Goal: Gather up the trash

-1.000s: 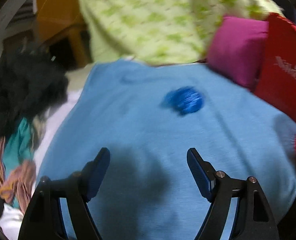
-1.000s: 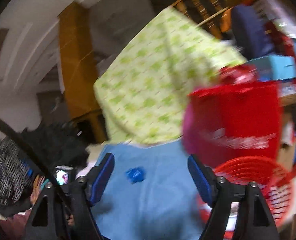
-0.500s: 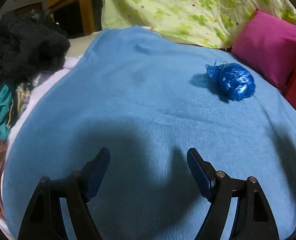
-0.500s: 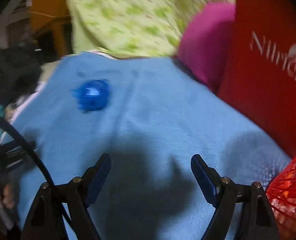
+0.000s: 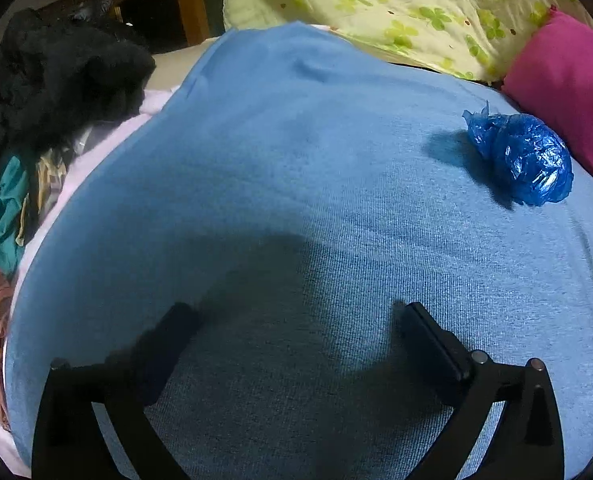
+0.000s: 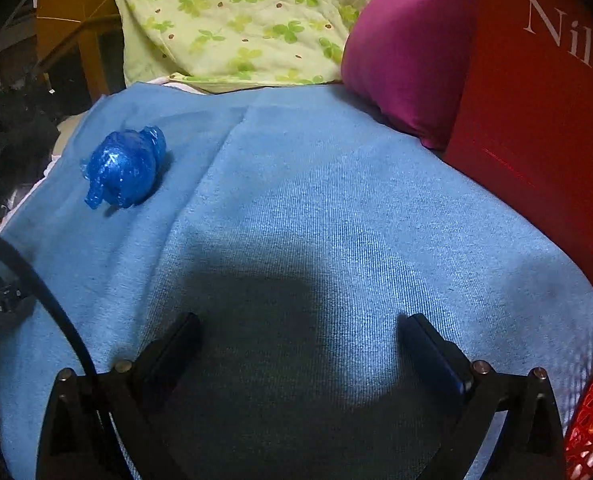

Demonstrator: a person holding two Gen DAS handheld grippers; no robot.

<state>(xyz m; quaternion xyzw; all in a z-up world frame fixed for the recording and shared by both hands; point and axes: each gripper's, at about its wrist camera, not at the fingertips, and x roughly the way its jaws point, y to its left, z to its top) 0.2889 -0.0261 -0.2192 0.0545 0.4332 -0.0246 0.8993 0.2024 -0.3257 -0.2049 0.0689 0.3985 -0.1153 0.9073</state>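
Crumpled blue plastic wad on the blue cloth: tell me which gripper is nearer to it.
Neither clearly; too close to call. The blue plastic wad lies ahead and right of the open left gripper, and ahead and left of the open right gripper. Both are empty, well short of it.

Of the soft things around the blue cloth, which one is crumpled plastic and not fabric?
The shiny blue plastic wad lying on the blue cloth. The magenta cushion, clover-print pillow and black fuzzy heap are matte textile.

One crumpled blue plastic bag (image 5: 522, 158) on the blue blanket (image 5: 276, 184), one pink pillow (image 5: 564, 84) beside it, one red basket (image 6: 592, 420).
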